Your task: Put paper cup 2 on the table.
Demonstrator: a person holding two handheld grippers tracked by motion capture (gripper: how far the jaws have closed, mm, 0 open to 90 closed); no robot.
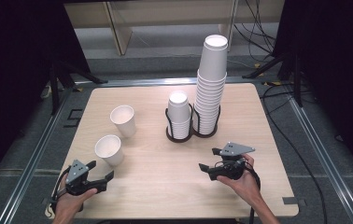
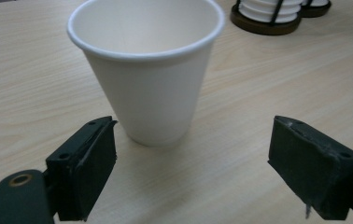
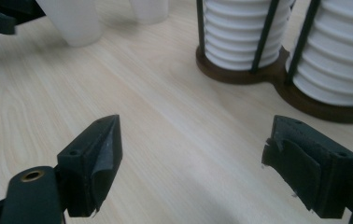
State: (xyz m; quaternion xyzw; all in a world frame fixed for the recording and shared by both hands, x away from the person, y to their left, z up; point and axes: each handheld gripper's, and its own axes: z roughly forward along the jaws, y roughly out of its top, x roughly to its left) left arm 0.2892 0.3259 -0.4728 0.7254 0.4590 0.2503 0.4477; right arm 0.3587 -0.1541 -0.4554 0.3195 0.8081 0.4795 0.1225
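Two loose paper cups stand toward the left edge of the surface (image 1: 258, 186); the near cup (image 2: 149, 70) sits upright just ahead of the left gripper (image 2: 193, 168), whose fingers stand wide apart, empty, cup not between them. Right gripper (image 3: 193, 172) fingers also spread, holding nothing. Cup looks light, thin-walled, easily crushed or tipped; best pinched gently across the wall below the rolled rim.

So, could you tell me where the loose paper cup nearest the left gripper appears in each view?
High view: near cup, left of centre, ahead of the left gripper.
Left gripper view: upper centre, beyond the jaws.
Right gripper view: top edge, left.
Shared landmark: the dark cup holder.
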